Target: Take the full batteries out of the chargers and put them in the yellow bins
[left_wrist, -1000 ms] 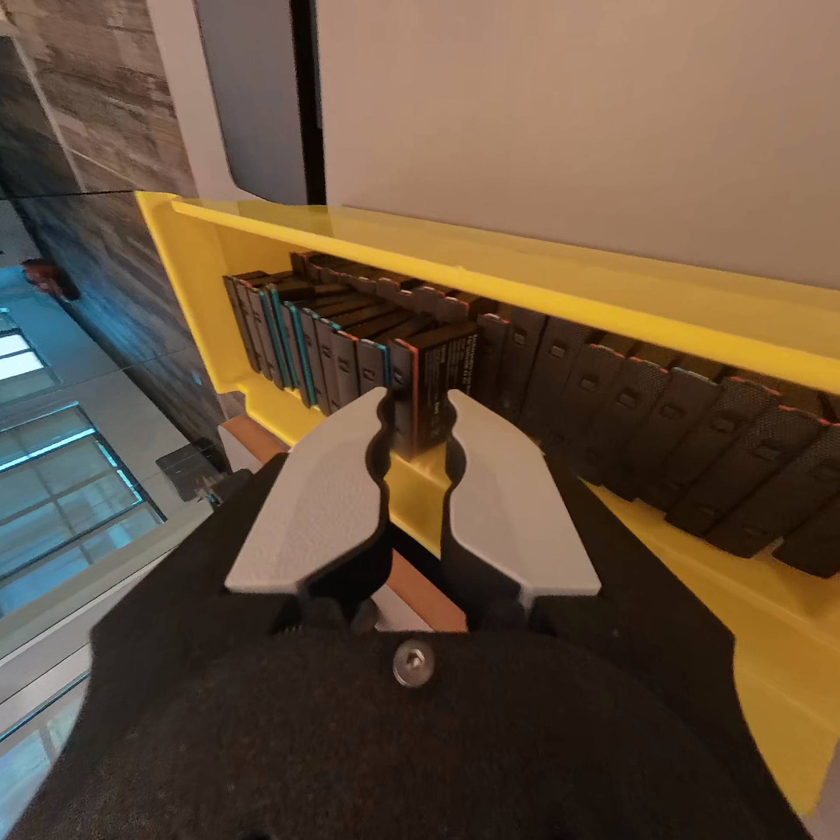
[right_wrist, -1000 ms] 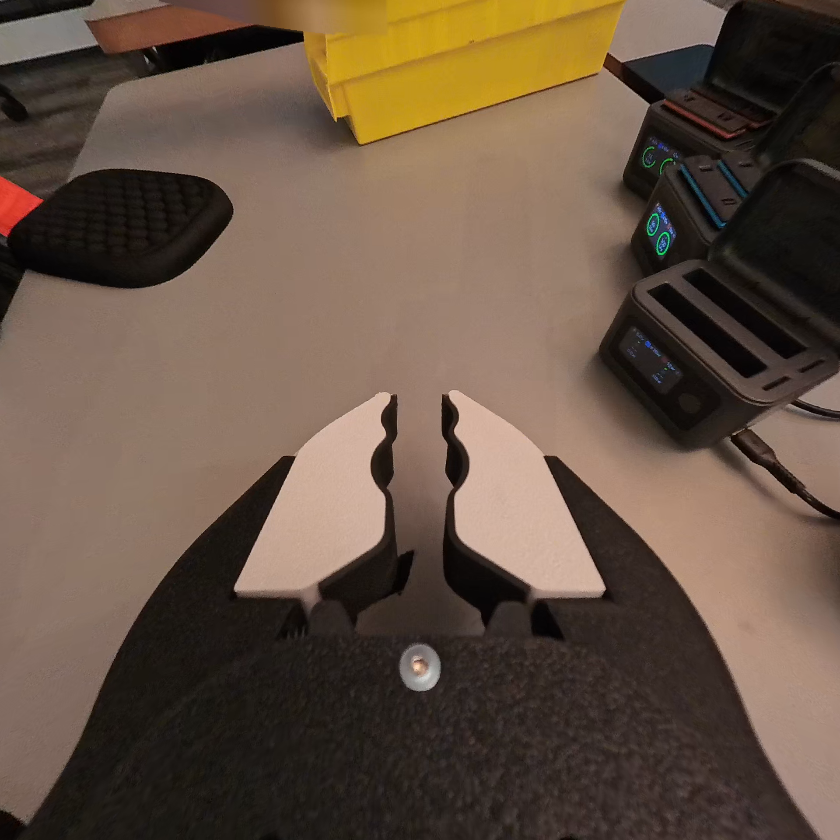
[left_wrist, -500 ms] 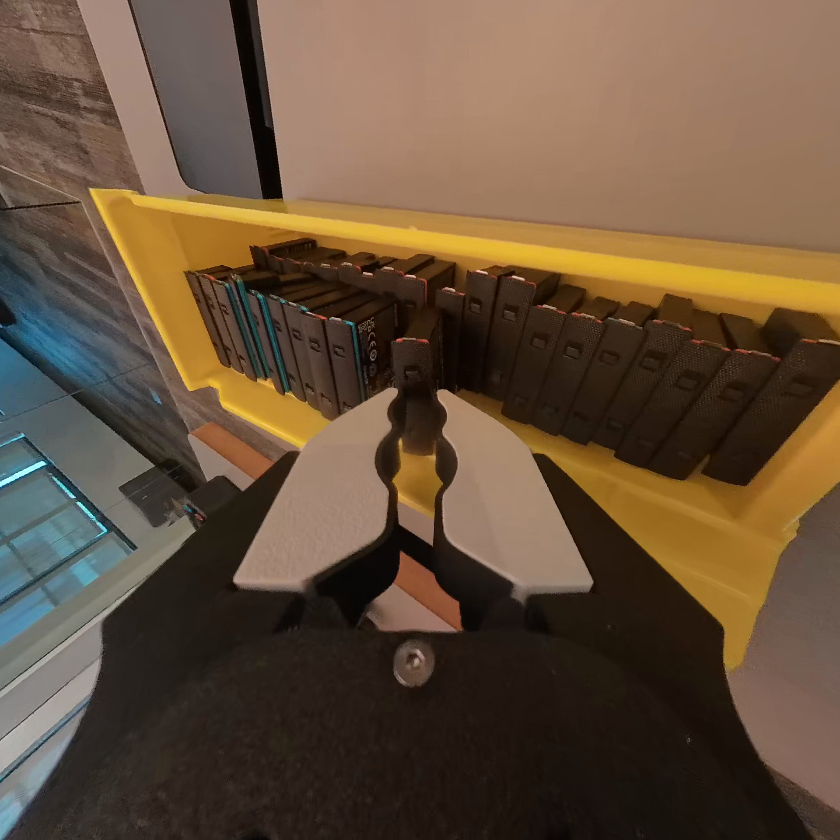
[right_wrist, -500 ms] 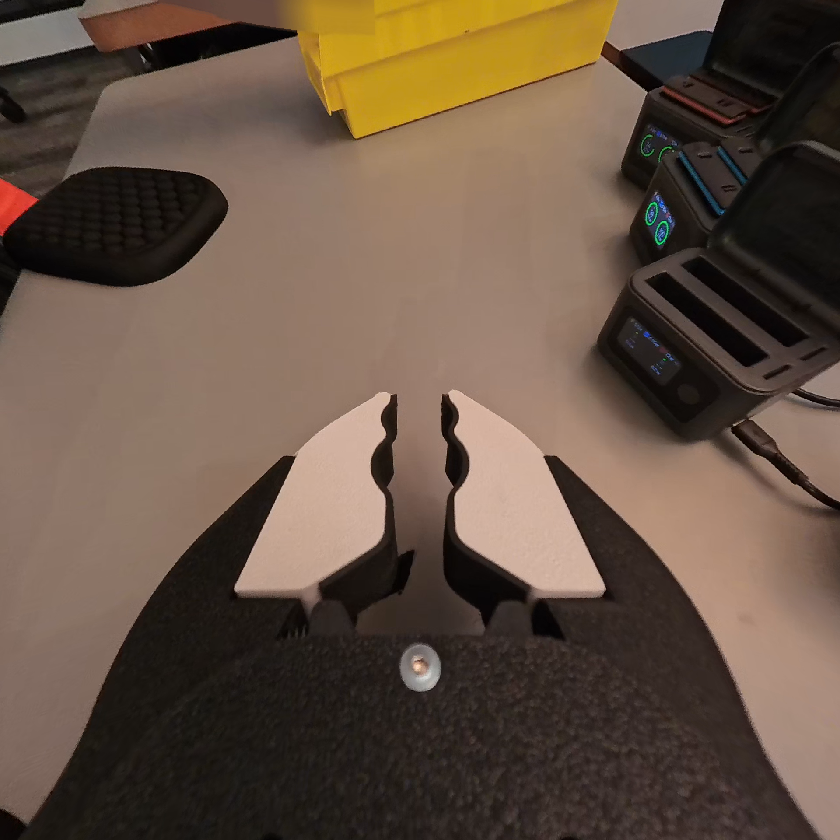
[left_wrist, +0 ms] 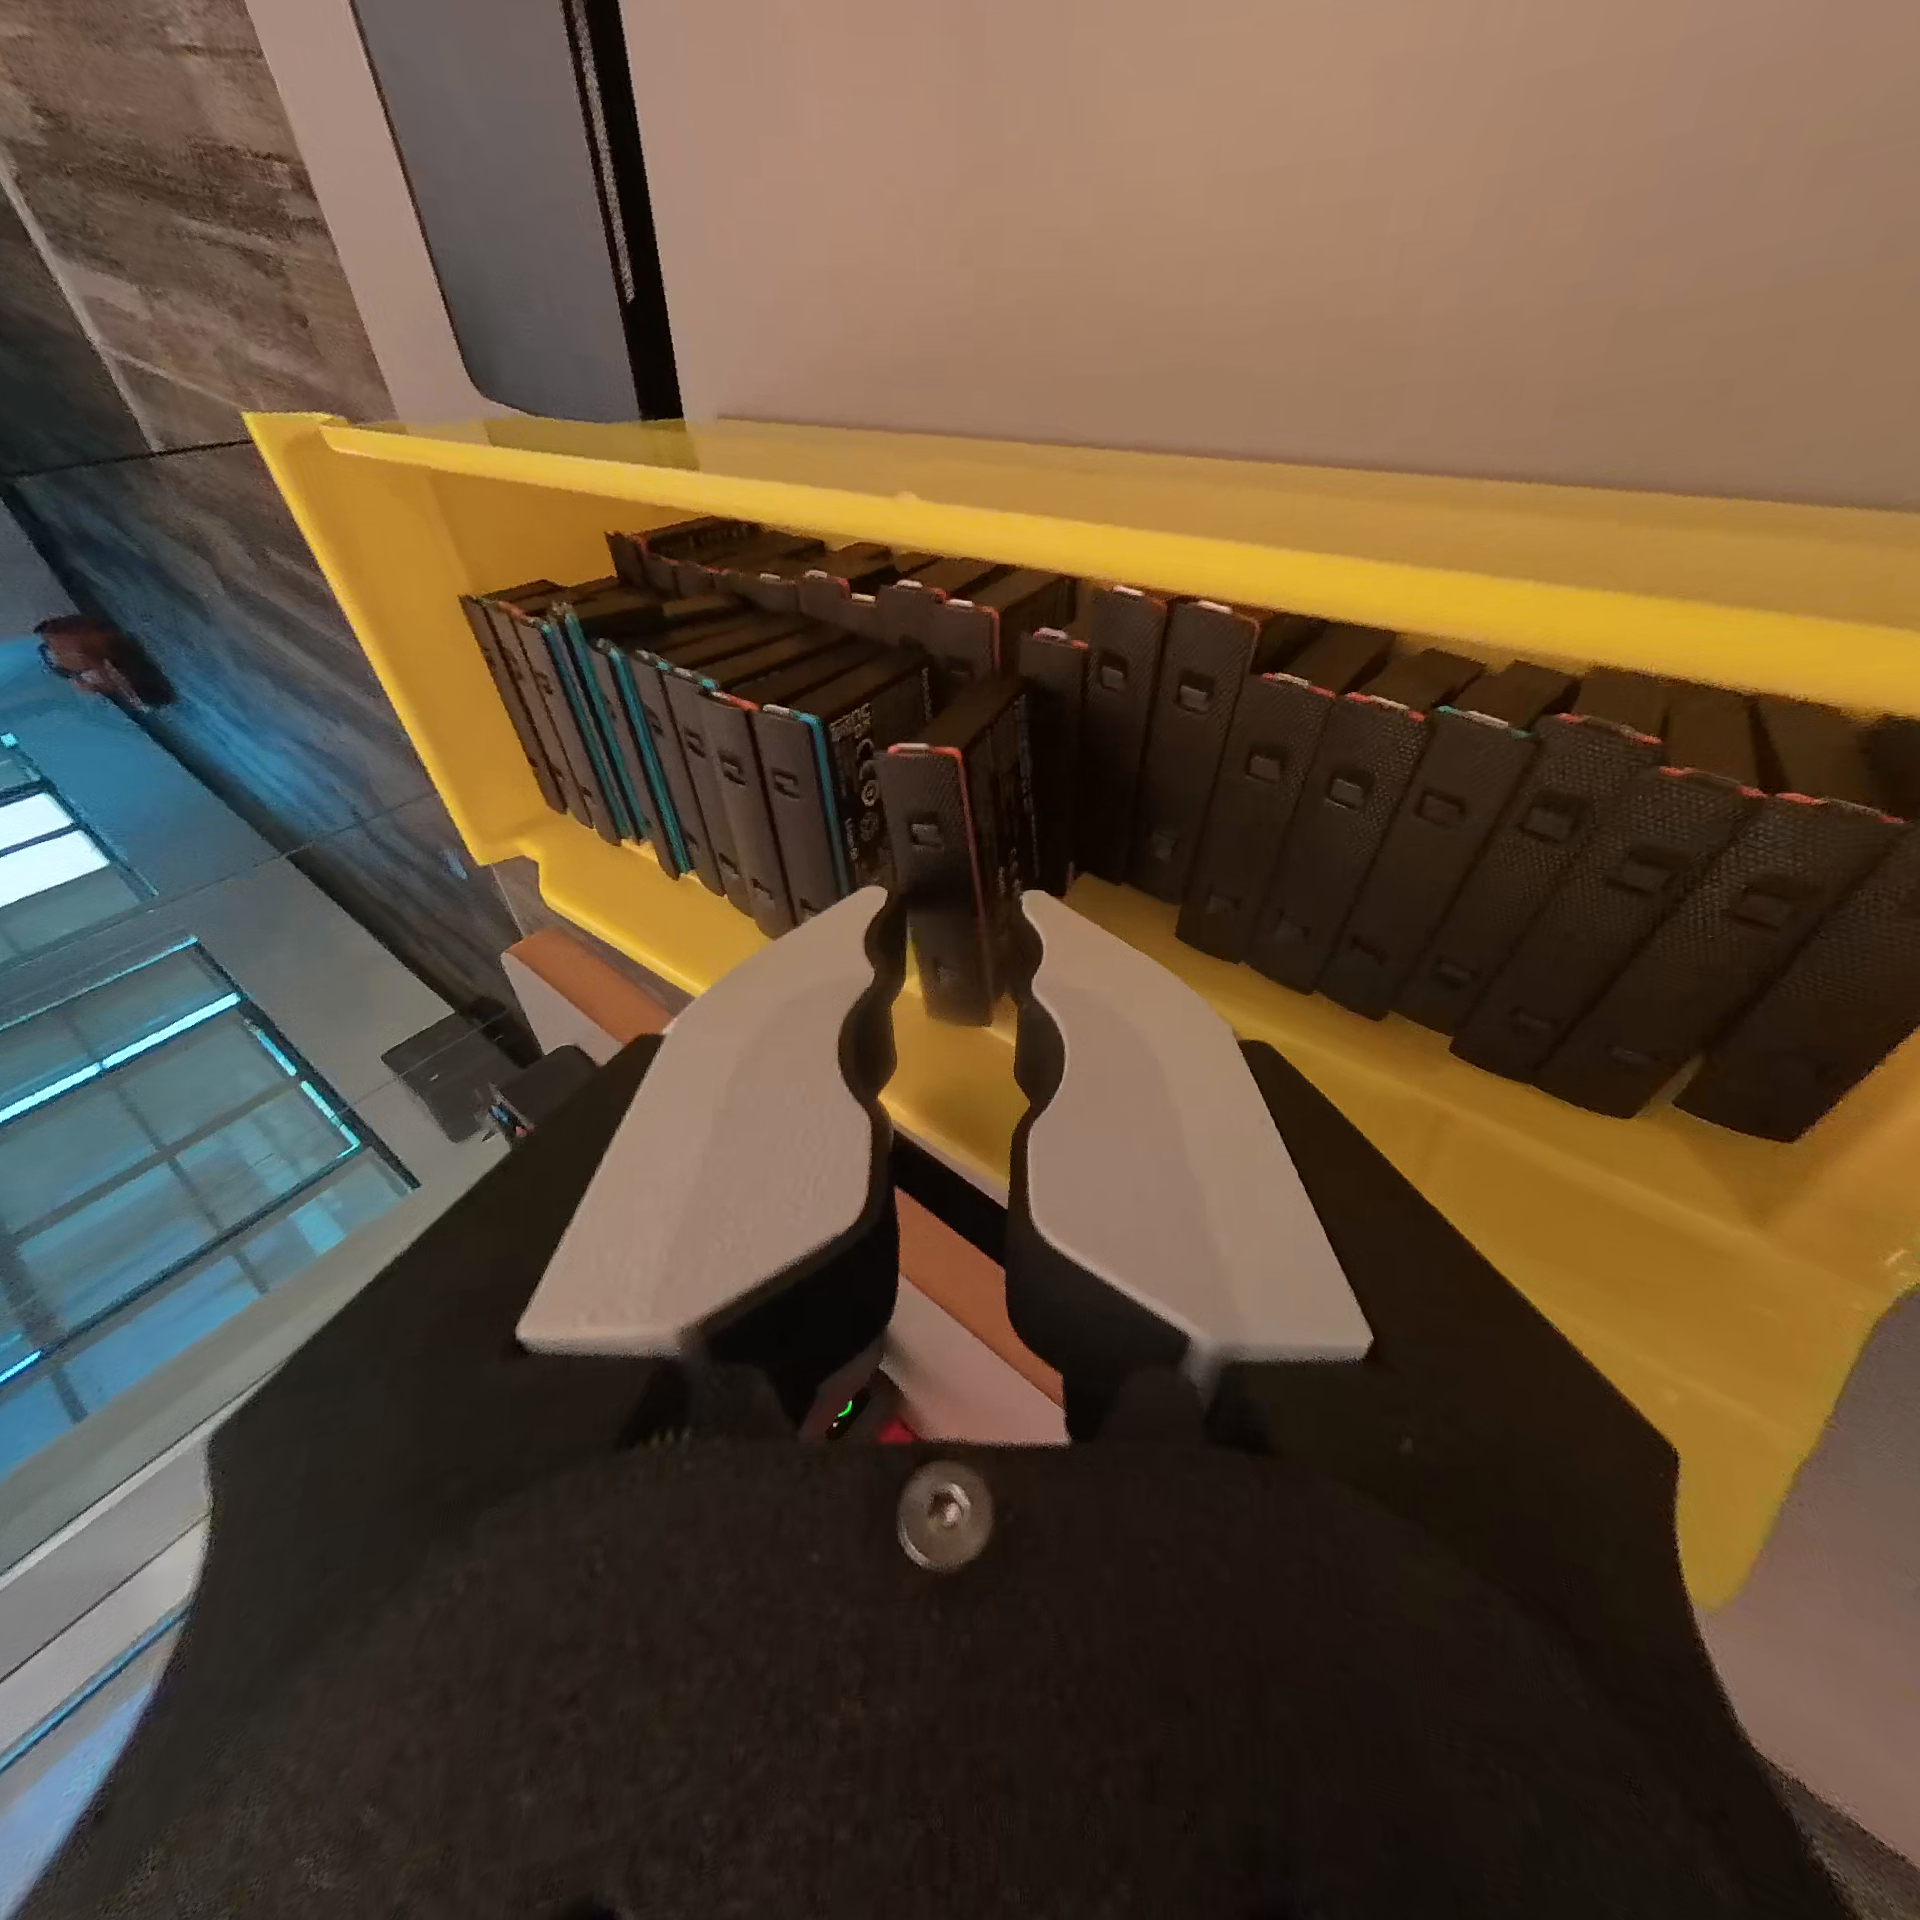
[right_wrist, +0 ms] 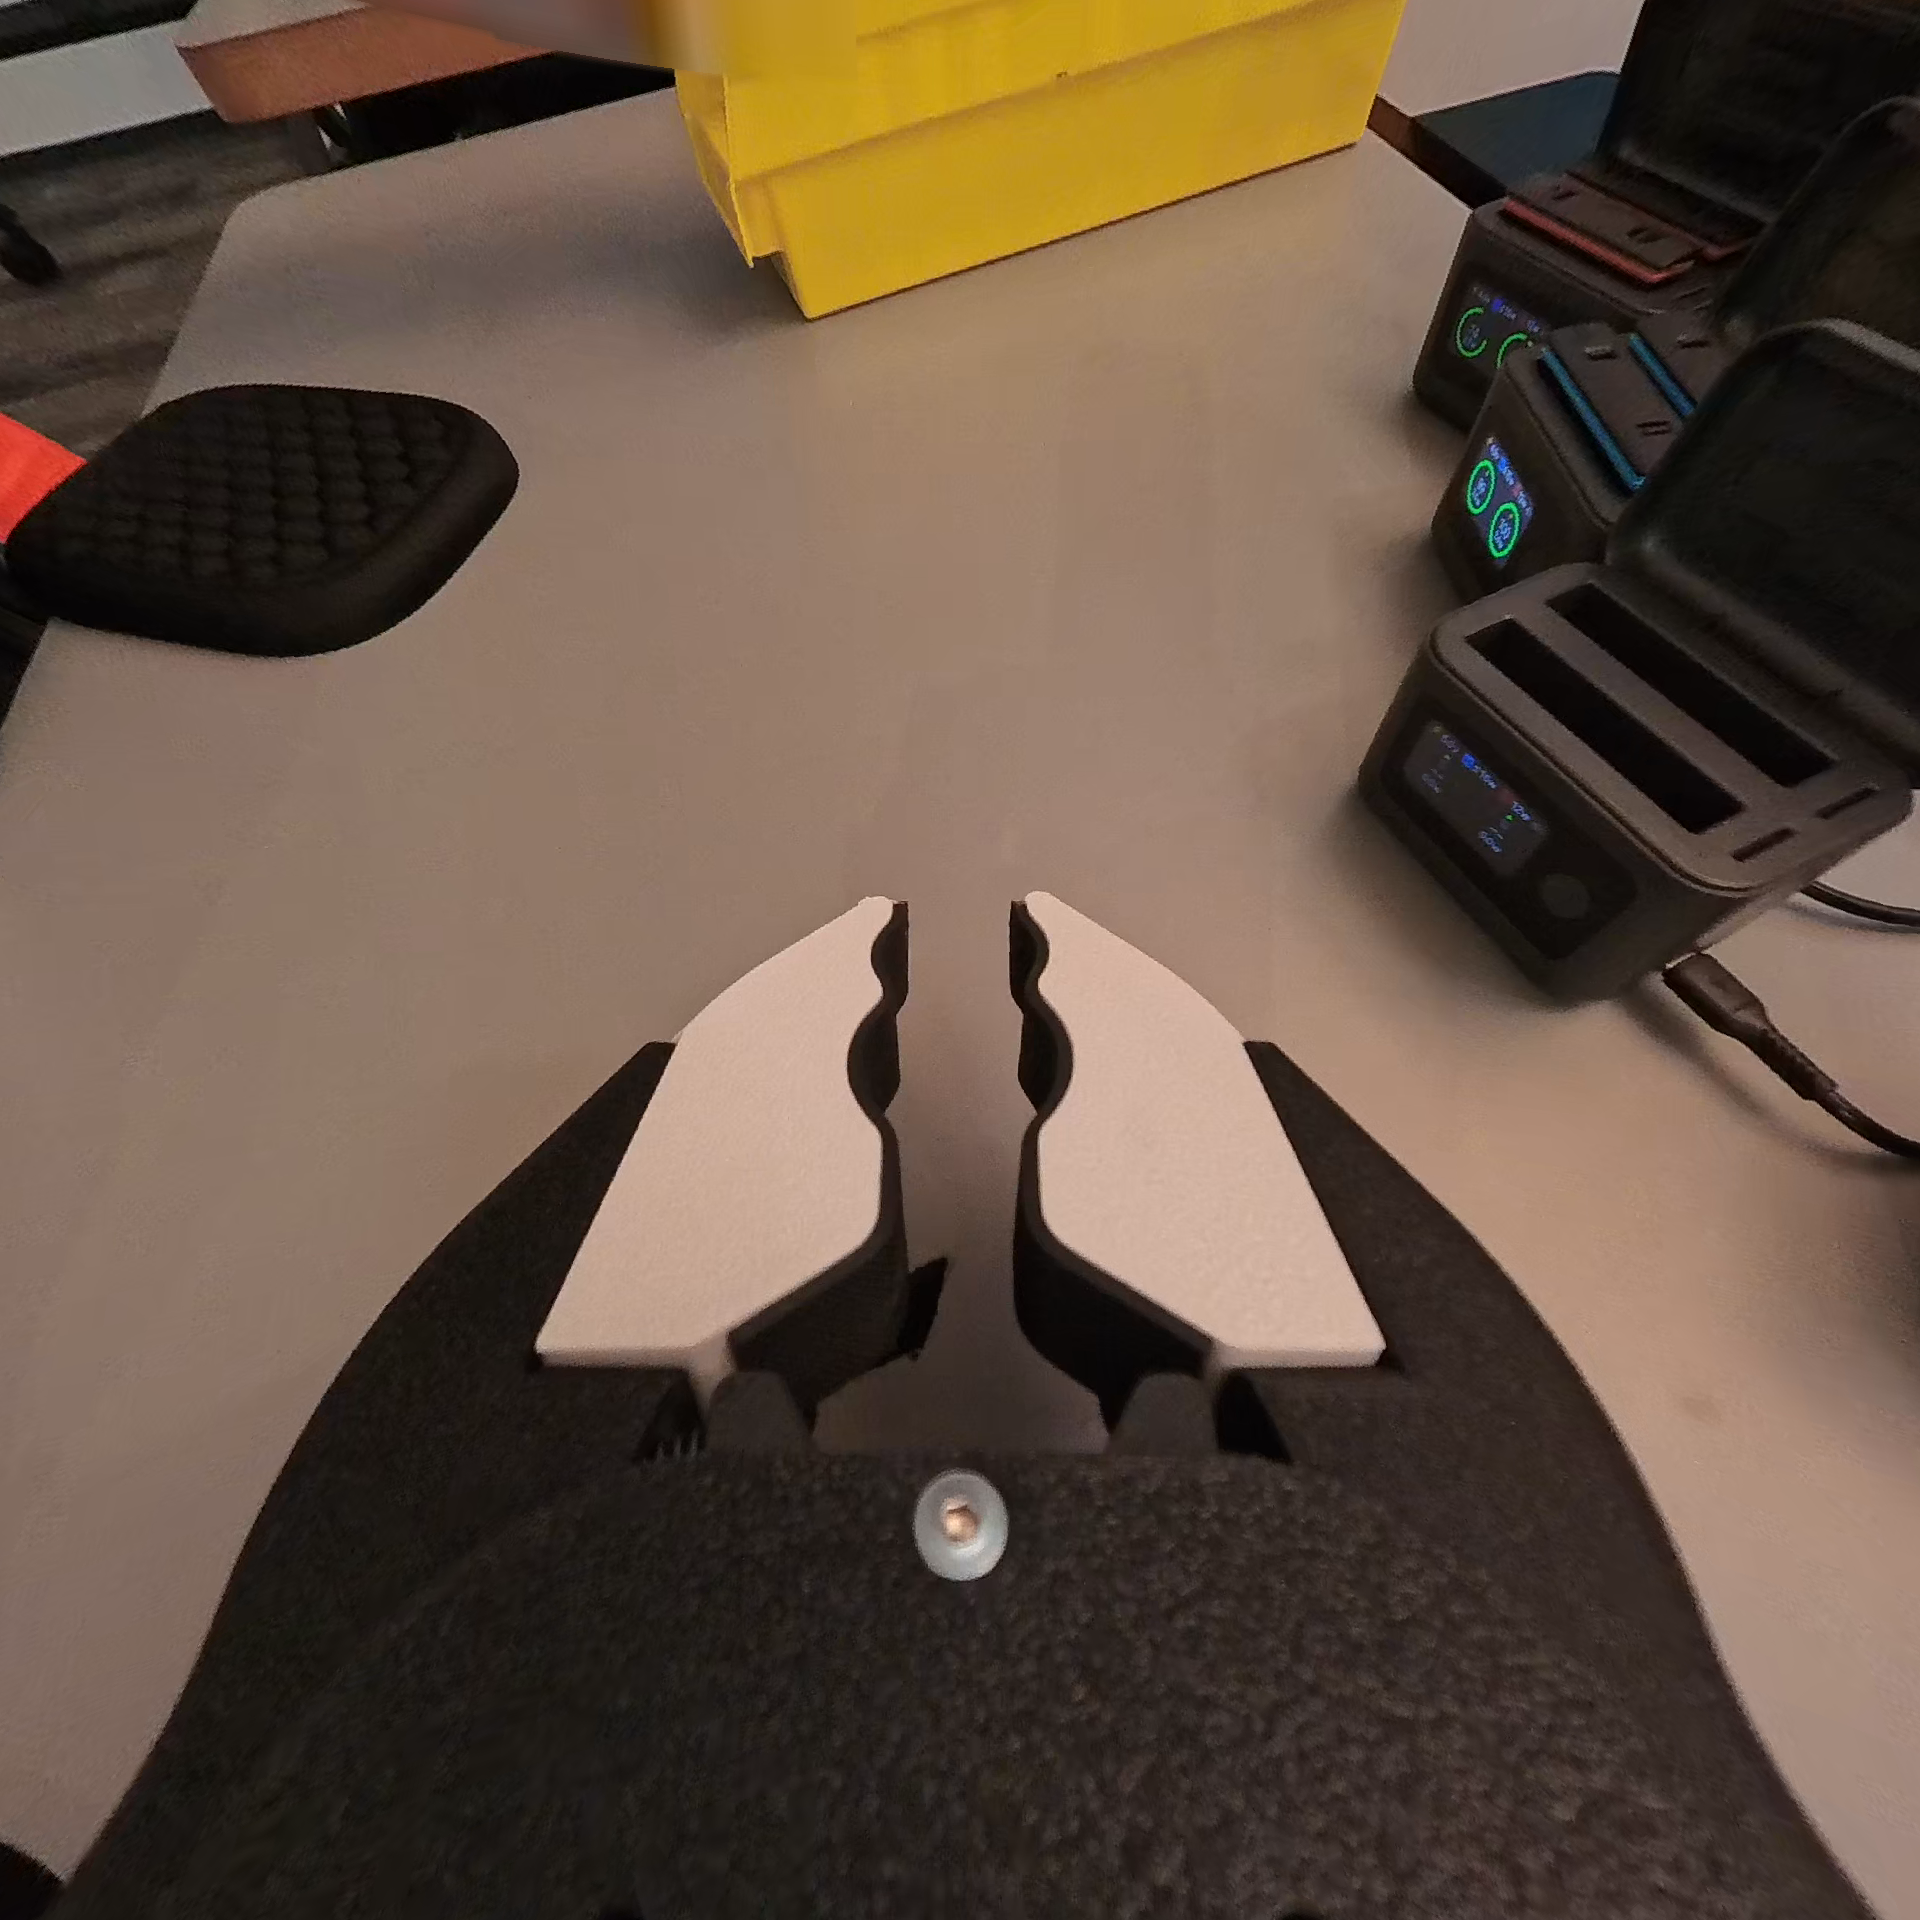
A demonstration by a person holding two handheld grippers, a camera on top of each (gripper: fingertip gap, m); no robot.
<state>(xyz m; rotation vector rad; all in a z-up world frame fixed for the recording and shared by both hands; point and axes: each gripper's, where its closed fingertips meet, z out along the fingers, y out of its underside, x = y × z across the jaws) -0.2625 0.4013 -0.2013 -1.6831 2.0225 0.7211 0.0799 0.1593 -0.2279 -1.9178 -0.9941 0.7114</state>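
Observation:
In the left wrist view the yellow bin (left_wrist: pixel 1351 540) holds rows of black batteries standing on edge. My left gripper (left_wrist: pixel 954 909) is open at the bin's near rim. One red-edged battery (left_wrist: pixel 940 852) stands in the bin between the fingertips, with a thin gap on each side. In the right wrist view my right gripper (right_wrist: pixel 958 909) is open and empty above the grey table (right_wrist: pixel 831 675). The chargers stand at the right: the nearest charger (right_wrist: pixel 1538 821) has empty slots, the middle charger (right_wrist: pixel 1507 499) holds blue-edged batteries, and the far charger (right_wrist: pixel 1507 301) holds red-edged ones.
The yellow bin (right_wrist: pixel 1039 156) stands at the table's far edge in the right wrist view. A black honeycomb pad (right_wrist: pixel 260 509) lies at the left. A cable (right_wrist: pixel 1766 1060) runs from the nearest charger. A wall and glass partitions lie beyond the bin in the left wrist view. Some 40 cm of space lies between my two pairs of fingers.
My left gripper's fingers have spread apart from the red-edged battery, which now stands in the bin. The right gripper has barely moved.

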